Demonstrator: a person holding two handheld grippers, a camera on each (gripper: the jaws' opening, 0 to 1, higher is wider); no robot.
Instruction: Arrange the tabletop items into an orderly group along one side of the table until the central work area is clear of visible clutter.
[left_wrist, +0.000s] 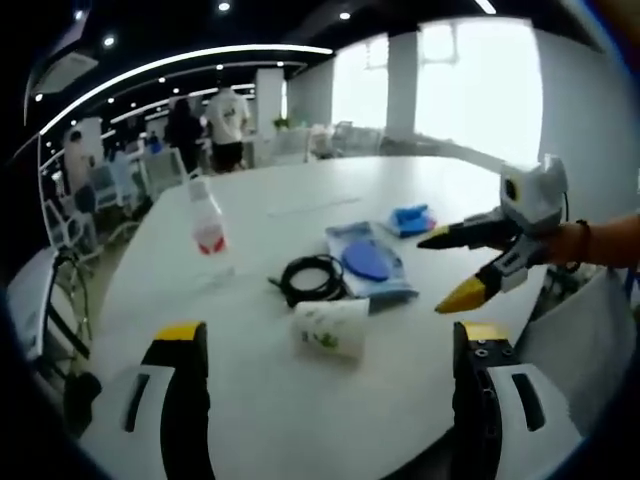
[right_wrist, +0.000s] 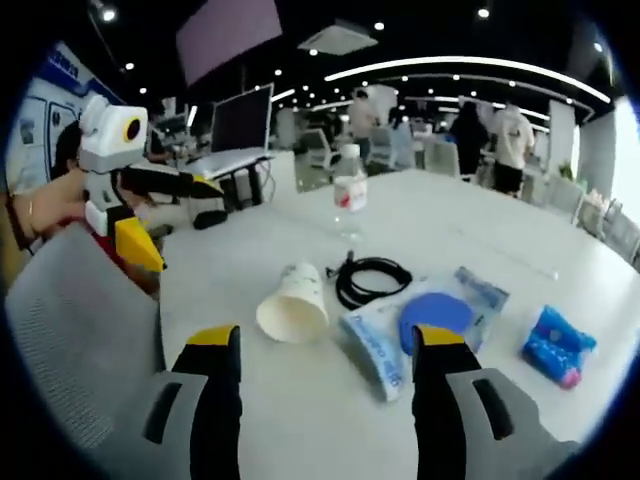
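Observation:
A white paper cup (left_wrist: 332, 325) (right_wrist: 293, 303) lies on its side on the white table (left_wrist: 300, 410), just ahead of both grippers. Behind it lie a coiled black cable (left_wrist: 315, 278) (right_wrist: 372, 280) and a blue plastic packet (left_wrist: 368, 262) (right_wrist: 420, 325) with a round blue piece on it. A small blue packet (left_wrist: 410, 218) (right_wrist: 556, 345) lies further along, and a clear bottle (left_wrist: 207, 225) (right_wrist: 350, 185) with a red label stands upright beyond. My left gripper (left_wrist: 330, 335) (right_wrist: 185, 225) is open and holds nothing. My right gripper (right_wrist: 327, 340) (left_wrist: 445, 272) is also open and holds nothing, hovering beside the packet.
A grey chair back (right_wrist: 70, 330) (left_wrist: 575, 340) stands at the near table edge between the two hands. A monitor (right_wrist: 240, 125) sits on a desk beyond the table. Several people stand among desks and chairs at the back of the room.

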